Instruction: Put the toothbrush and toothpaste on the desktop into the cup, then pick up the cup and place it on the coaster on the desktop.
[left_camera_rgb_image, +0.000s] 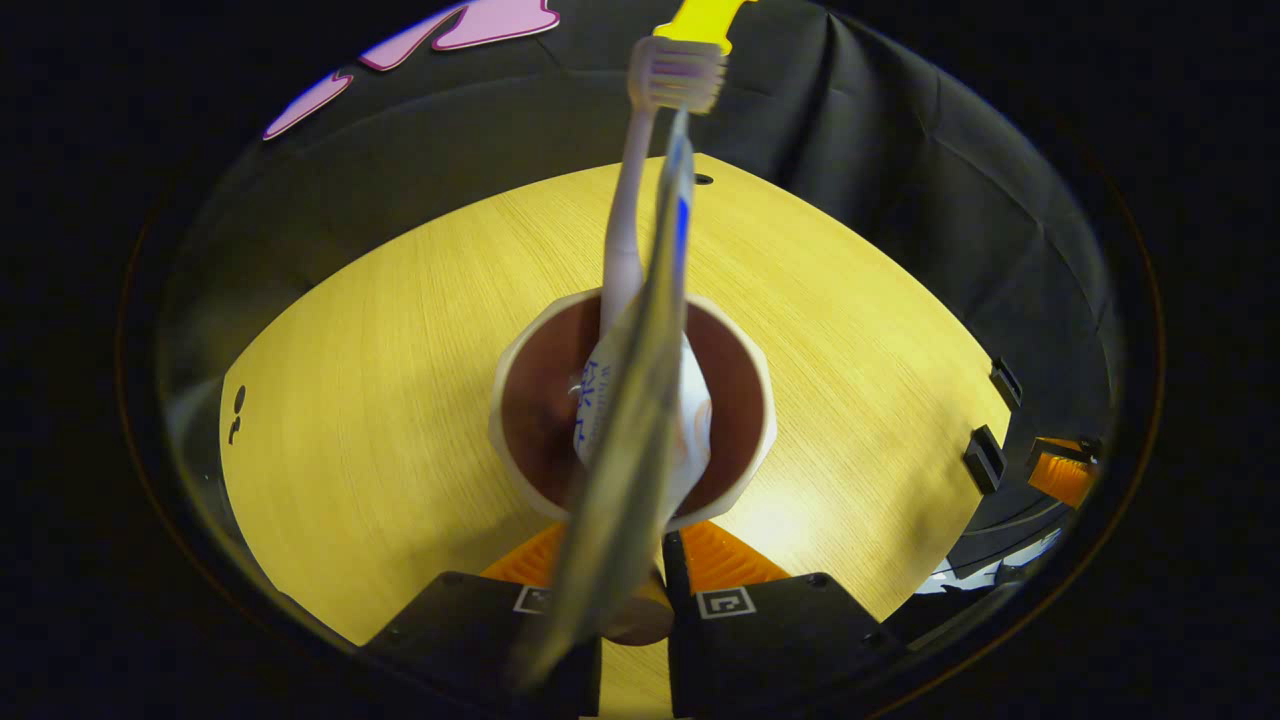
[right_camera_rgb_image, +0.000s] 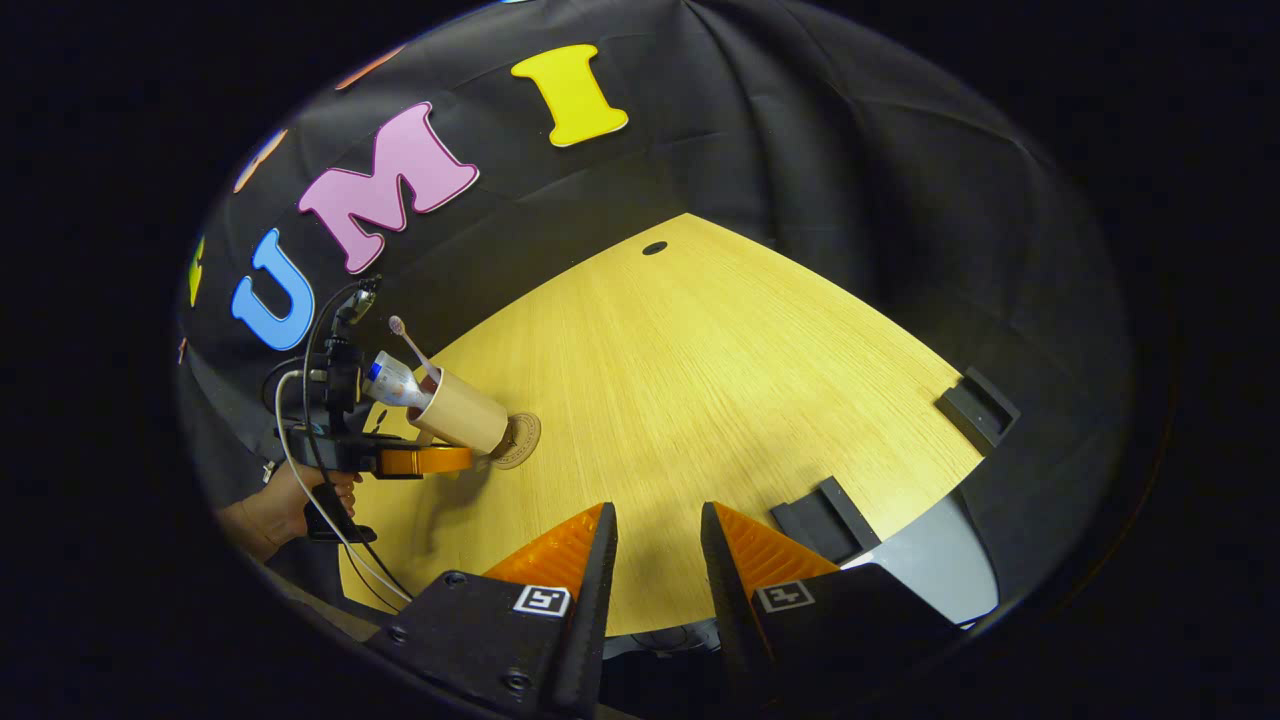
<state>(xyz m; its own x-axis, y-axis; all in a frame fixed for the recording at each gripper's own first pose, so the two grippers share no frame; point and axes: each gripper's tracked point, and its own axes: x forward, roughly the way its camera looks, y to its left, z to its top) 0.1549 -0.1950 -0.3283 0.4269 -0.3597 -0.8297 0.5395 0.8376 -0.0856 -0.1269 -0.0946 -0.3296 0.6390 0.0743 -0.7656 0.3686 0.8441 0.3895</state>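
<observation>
Where the right gripper view catches it at far left, a hand (right_camera_rgb_image: 285, 505) carries the left gripper (right_camera_rgb_image: 470, 458), clamped on the cup (right_camera_rgb_image: 462, 412); cup tilted, its base at the coaster (right_camera_rgb_image: 517, 439) on the desktop (right_camera_rgb_image: 700, 380), contact unclear. Toothbrush (right_camera_rgb_image: 412, 346) and toothpaste (right_camera_rgb_image: 392, 383) stick out of the cup. Further right, the right gripper (right_camera_rgb_image: 655, 545) hangs over bare wood, fingers narrowly parted, holding nothing.

toothpaste tube (left_camera_rgb_image: 640, 400): blue print, unreadable | gripper tags: square markers, no text
</observation>
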